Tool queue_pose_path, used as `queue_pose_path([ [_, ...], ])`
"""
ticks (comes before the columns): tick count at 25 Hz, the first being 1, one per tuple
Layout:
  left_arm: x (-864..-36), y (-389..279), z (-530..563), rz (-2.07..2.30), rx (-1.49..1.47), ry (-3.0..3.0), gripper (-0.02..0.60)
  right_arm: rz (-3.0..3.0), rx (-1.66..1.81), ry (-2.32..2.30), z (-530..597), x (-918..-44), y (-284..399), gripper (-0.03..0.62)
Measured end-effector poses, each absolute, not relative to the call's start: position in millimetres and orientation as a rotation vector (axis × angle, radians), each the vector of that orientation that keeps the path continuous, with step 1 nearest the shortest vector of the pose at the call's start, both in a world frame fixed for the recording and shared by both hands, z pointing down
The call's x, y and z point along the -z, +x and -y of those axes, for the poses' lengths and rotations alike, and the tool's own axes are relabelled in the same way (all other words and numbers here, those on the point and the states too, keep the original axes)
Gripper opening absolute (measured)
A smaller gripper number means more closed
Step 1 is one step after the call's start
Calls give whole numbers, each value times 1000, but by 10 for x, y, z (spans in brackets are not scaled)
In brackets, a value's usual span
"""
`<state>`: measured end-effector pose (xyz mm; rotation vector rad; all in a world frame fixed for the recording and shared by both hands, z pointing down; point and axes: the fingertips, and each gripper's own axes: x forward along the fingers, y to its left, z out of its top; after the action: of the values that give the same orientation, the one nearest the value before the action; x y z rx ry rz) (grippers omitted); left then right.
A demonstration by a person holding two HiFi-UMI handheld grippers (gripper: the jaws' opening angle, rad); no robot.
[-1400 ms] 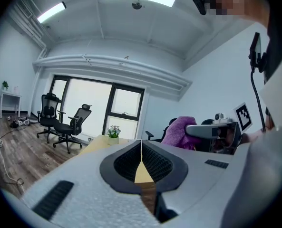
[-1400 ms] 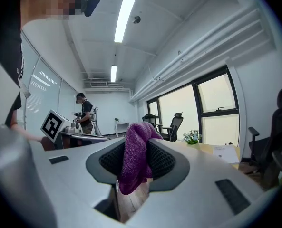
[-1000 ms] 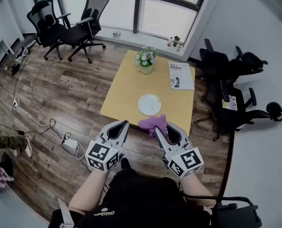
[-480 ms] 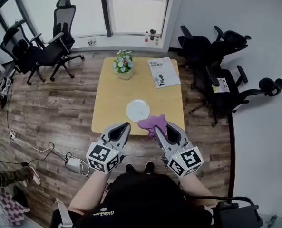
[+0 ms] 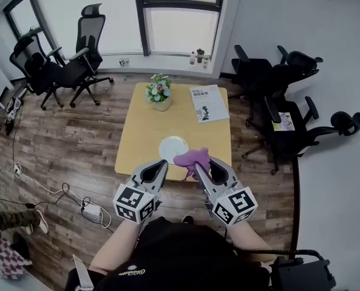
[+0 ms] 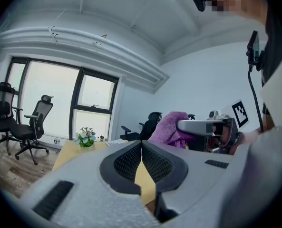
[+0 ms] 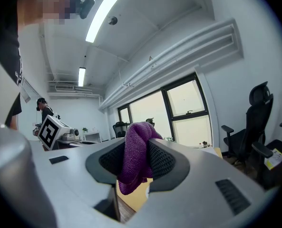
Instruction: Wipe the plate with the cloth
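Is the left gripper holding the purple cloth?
No, the left gripper has its jaws together on nothing; the purple cloth sits clamped in the right gripper.

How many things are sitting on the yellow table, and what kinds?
Round white plate: 1
Pot of flowers: 1
White printed booklet: 1
Total: 3
The purple cloth is off the table, in the right gripper.
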<state>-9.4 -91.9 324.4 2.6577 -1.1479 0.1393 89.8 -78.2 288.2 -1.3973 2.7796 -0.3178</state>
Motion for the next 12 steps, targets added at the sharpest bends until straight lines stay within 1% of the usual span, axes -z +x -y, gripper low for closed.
queue_pose_path([
  [4, -3254, -116, 953, 1187, -138, 2636, 11, -2785, 304, -1399, 852, -2871, 894, 120],
  [12, -3258, -309, 1021, 1165, -138, 2645, 5, -2781, 313, -1419, 917, -2899, 646, 120],
])
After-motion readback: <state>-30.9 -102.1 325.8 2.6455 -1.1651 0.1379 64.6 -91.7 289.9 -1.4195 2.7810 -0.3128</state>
